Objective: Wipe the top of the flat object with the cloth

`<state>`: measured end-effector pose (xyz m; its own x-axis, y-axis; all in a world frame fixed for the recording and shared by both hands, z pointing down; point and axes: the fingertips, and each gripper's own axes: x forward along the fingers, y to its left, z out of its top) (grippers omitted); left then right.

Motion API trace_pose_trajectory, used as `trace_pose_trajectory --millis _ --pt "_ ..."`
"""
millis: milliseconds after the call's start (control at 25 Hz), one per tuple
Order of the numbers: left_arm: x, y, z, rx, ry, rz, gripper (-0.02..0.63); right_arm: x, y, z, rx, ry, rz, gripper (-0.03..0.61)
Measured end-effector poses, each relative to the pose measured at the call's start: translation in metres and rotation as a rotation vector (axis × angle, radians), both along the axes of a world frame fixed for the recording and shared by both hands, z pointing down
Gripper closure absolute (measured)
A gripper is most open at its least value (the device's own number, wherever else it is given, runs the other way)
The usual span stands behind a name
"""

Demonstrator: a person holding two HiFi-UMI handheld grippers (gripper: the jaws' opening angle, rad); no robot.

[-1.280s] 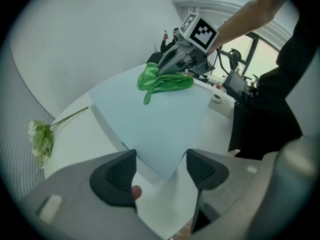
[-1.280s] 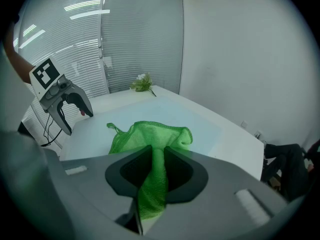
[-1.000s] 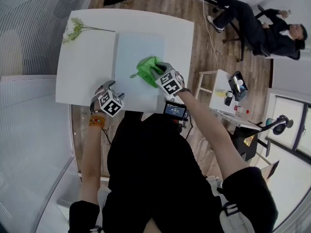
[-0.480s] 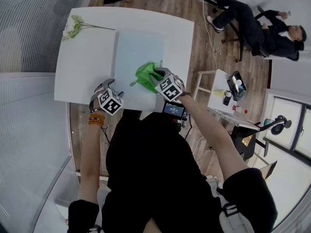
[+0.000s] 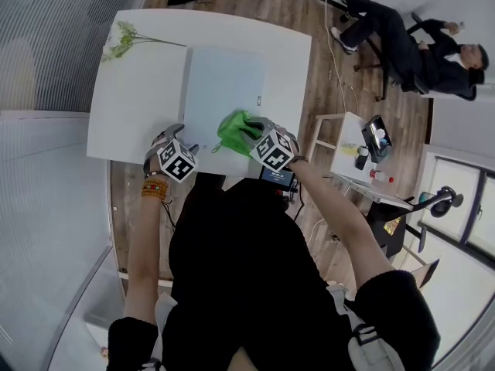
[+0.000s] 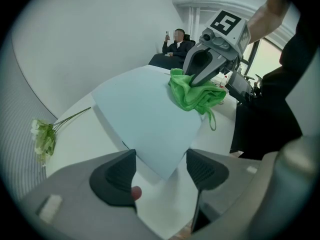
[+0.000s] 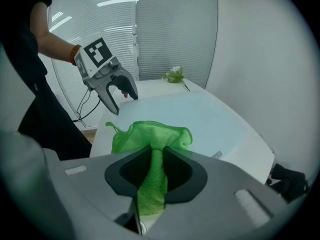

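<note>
nearest the person, the left gripper (image 5: 186, 145) hangs over the near left corner of the white table (image 5: 139, 99), pointing steeply down. its jaws stand well apart with nothing clamped; in the left gripper view that corner of the flat object (image 6: 140, 114) shows in the gap between them, and whether the pads touch it cannot be told. a beaded bracelet (image 5: 153, 192) sits on the wrist behind it.

just to the right, the right gripper (image 7: 155, 156) is pinched narrowly on the green cloth (image 7: 150, 134). its jaws have just eased a touch wider, yet a bunched fold of the cloth runs up between the pads, which press on it from both sides. the rest of the cloth fans out ahead of the jaws and rests on the flat object's top, on its near right part close to the near edge, with a thin loop trailing towards the left gripper.

the flat object is a pale blue sheet lying flat on the table's middle, reaching from the near edge most of the way to the far side.

further off, a sprig of pale flowers (image 5: 120, 41) lies at the far left corner of the table, clear of the sheet.

beyond the table, on the wooden floor, a person (image 5: 410, 45) sits in a chair at the far right.
</note>
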<state>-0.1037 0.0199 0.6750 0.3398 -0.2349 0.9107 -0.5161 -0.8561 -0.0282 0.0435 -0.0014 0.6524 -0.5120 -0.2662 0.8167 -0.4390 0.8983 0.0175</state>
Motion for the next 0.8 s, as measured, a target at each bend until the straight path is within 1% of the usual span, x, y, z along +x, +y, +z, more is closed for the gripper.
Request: trace_pose_trajectory --millis 40,120,240,360,440,600,800 --pt "0.000 0.000 0.000 0.005 0.000 -0.002 0.296 0.001 0.001 -0.003 -0.022 -0.026 0.004 0.479" --pt "0.001 0.000 0.000 0.016 -0.005 0.000 0.297 0.005 -0.007 -0.013 -0.061 -0.109 0.049 0.479" --pt "0.002 0.000 0.000 0.023 -0.003 0.003 0.296 0.017 -0.046 -0.035 -0.062 -0.223 0.177 0.479" --pt "0.004 0.001 -0.001 0.030 0.010 0.004 0.298 0.030 -0.101 -0.052 -0.059 -0.293 0.319 0.476" --pt "0.004 0.001 -0.001 0.032 0.015 0.007 0.298 0.035 -0.138 -0.056 -0.040 -0.301 0.378 0.474" --pt "0.003 0.000 0.001 0.032 0.006 0.010 0.298 0.036 -0.196 -0.053 0.039 -0.248 0.410 0.472" --pt "0.005 0.001 0.001 0.036 -0.001 0.014 0.298 0.031 -0.234 -0.032 0.048 -0.192 0.435 0.469"
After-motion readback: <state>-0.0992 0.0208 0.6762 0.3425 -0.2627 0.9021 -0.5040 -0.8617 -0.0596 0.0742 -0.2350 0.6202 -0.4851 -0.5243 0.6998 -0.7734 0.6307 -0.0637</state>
